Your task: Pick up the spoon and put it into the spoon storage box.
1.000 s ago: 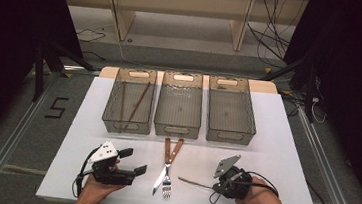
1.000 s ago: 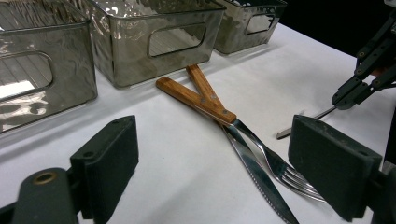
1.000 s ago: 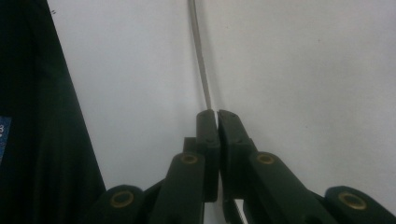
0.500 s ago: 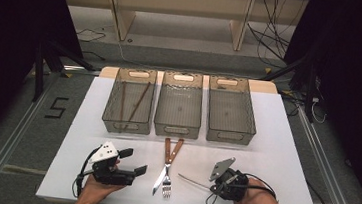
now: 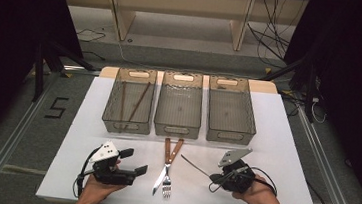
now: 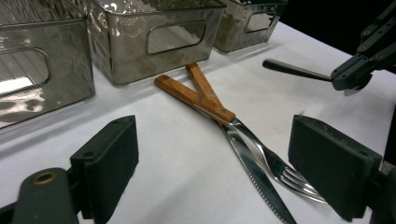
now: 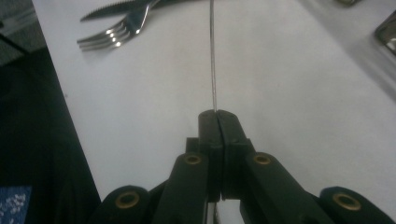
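Your right gripper (image 5: pixel 218 176) is clamped on a thin utensil (image 5: pixel 194 165) held just off the table, left gripper (image 5: pixel 132 161) idle and wide open by the crossed knife (image 5: pixel 160 177) and fork (image 5: pixel 166 182) — looks like sorting, so carry it to a bin (image 5: pixel 231 110) next.

so on the white table (image 5: pixel 285 142) there's three clear plastic bins (image 5: pixel 179 103) in a row, two wooden chopsticks (image 5: pixel 137 103) in the left one, one wood-handled knife (image 5: pixel 162 167), one wood-handled fork (image 5: pixel 169 171), one thin metal utensil (image 5: pixel 194 166), plus two handheld grippers (image 5: pixel 133 161)
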`<state>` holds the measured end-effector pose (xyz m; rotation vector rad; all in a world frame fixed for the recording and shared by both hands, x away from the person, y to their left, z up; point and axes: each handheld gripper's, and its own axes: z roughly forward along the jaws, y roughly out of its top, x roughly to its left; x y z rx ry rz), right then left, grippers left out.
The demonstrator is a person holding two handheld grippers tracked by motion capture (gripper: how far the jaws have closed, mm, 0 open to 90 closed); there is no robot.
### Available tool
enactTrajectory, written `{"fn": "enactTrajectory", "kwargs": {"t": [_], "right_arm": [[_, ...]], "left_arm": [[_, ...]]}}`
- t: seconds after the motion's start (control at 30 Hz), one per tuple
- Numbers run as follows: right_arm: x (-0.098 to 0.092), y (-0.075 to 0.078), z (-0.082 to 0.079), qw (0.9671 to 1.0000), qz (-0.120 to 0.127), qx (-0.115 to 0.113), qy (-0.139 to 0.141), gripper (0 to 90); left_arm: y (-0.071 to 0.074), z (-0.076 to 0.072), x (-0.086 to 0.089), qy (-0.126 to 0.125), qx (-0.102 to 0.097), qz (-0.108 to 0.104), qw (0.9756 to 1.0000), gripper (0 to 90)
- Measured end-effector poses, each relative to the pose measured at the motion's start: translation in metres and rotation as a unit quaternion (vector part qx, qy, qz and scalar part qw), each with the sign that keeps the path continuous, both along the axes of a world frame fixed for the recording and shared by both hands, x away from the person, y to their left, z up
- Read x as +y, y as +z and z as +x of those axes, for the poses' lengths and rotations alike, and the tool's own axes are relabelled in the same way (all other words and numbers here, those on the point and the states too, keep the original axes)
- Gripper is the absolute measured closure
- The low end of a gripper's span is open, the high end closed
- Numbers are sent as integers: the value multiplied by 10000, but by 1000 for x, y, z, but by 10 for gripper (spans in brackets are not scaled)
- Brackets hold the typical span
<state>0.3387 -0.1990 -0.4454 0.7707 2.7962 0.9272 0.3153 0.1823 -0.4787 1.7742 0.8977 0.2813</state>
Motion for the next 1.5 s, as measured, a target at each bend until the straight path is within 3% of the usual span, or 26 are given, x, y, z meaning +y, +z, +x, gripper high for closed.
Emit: {"fn": "enactTrajectory", "kwargs": {"t": [0.13,0.27,0.37,0.5,0.63,0.8,0.93,1.1,1.3,1.5], "right_arm": [[-3,6,2,9989,463,28,-108,900],[-3,13,2,9962,826,-95,-261,900],[-1,15,2,9931,1064,-209,-448,900],[7,16,-1,9898,1262,-354,-562,900],[15,19,-5,9890,1328,-432,-494,900],[21,17,-7,9888,1302,-525,-516,900],[24,17,-9,9882,1348,-560,-471,900],[27,17,-11,9875,1411,-561,-421,900],[29,16,-12,9866,1507,-499,-383,900],[31,16,-13,9866,1518,-483,-361,900]], "left_arm": [[4,-2,-9,-143,118,-161,9997,159],[9,-5,-25,-263,226,-175,9992,160],[13,-5,-38,-338,289,-125,9989,160],[21,0,-51,-358,458,-317,9978,171],[32,9,-68,-468,749,-418,9952,200],[42,17,-88,-500,910,-475,9935,232],[42,22,-96,-510,1089,-544,9913,269],[40,27,-99,-548,1303,-815,9866,327],[38,29,-102,-673,1404,-986,9829,393],[38,29,-107,-750,1410,-1009,9820,452]]}}
